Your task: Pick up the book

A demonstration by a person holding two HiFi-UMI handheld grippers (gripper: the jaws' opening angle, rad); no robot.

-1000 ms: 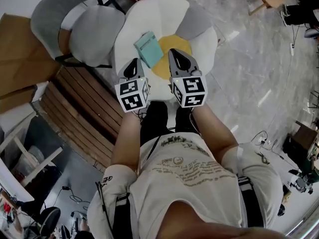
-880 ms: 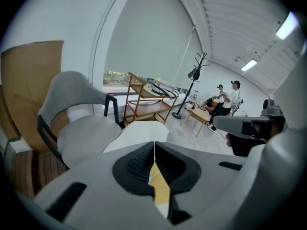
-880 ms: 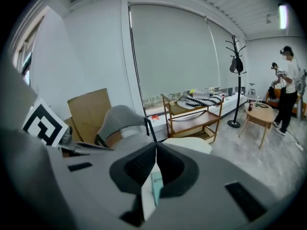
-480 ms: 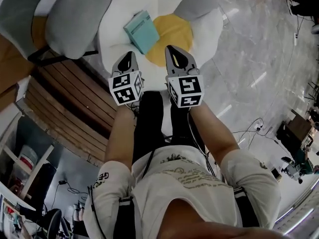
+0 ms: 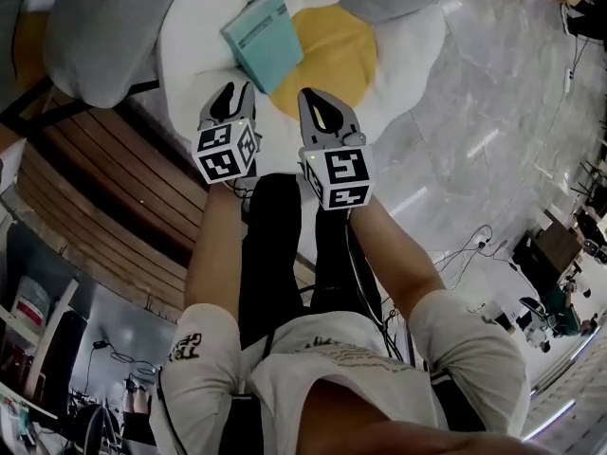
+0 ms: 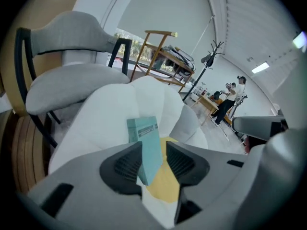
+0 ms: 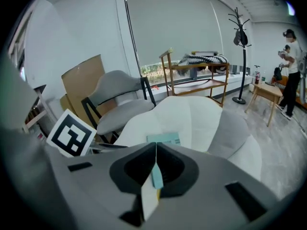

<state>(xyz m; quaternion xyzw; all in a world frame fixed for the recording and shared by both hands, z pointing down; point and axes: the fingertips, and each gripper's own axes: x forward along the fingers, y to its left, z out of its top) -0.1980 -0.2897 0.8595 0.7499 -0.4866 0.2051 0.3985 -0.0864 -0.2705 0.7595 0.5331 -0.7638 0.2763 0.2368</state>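
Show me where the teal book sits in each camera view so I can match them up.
Head view: book at upper centre, slightly left.
Left gripper view: book at lower centre.
Right gripper view: book at centre, mostly hidden, with its far end showing.
Shared landmark: the white cushion that the book lies on, seen in all three views.

In the head view, the book (image 5: 263, 36) lies on the cushion (image 5: 190, 55) at the top centre of the frame, its lower right corner over the cushion's middle disc (image 5: 337, 55). My left gripper (image 5: 232, 93) is just below the book. My right gripper (image 5: 311, 100) is beside it to the right, at the disc's lower edge. A chair (image 5: 104, 27) fills the upper left, with slats (image 5: 104, 197) below it.
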